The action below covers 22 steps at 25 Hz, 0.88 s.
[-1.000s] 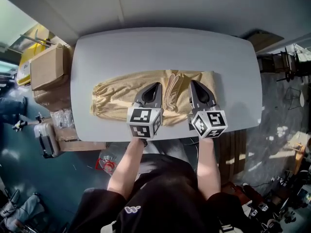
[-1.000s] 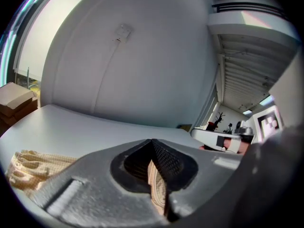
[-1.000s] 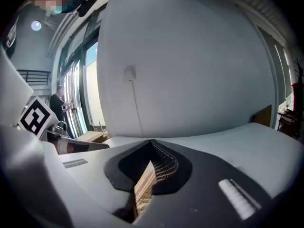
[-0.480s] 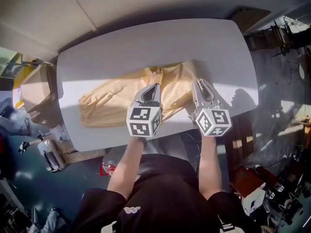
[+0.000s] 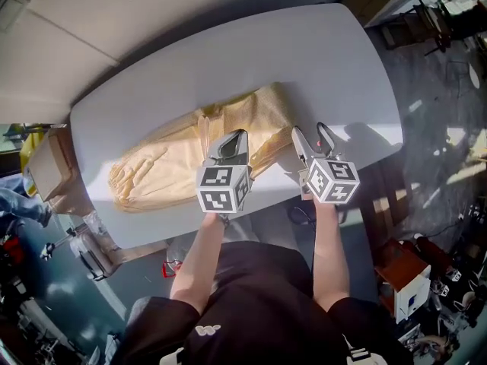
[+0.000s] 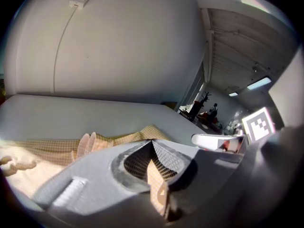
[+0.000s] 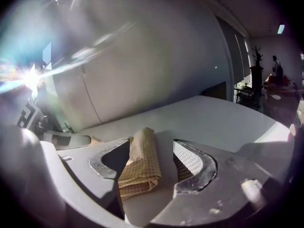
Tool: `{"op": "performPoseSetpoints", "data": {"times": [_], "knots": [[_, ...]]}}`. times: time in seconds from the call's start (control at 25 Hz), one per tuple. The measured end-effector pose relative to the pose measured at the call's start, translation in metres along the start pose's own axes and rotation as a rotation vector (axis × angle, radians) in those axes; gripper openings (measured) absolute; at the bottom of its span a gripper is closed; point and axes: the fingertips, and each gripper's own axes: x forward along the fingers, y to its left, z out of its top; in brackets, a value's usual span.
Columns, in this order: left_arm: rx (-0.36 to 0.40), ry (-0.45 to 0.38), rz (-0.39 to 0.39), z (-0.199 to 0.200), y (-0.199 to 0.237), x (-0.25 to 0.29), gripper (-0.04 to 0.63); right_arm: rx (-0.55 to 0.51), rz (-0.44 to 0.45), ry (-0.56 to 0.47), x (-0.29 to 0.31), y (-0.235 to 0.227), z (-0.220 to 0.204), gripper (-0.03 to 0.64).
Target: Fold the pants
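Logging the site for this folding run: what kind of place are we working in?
Probably a lab or workshop, not a home: a bare grey table, cardboard boxes beside it, and equipment cluttering the floor.

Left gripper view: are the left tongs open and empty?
No, the left tongs are closed, with a fold of the tan checked pants pinched between them.

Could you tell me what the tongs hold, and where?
Left tongs pinch the pants by a fold near mid-length; right tongs, just opened, hold nothing, fabric between them.
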Motion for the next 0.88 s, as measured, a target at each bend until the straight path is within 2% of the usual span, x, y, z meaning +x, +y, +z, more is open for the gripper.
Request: {"op": "performPoseSetpoints", "data": {"times": [0.2,0.4,0.6,0.8,0.88], "knots": [[-0.003,0.033,0.022,-0.008,-0.001,0.015,0.003,0.015,0.05,0.133,0.024,-0.003,-0.037,0.306],[-0.031,0.058,0.065,-0.018,0.007,0.025,0.003,0.029,0.102,0.211,0.04,0.0,-0.052,0.301],[-0.06,0.085,0.107,-0.03,0.019,0.024,0.003,0.011,0.111,0.278,0.042,0.005,-0.065,0.218],[-0.045,0.1,0.079,-0.03,0.009,0.04,0.003,0.007,0.136,0.309,0.049,0.003,-0.068,0.117],[-0.035,0.11,0.06,-0.03,-0.003,0.051,0.003,0.012,0.125,0.297,0.046,-0.007,-0.064,0.1]]}}
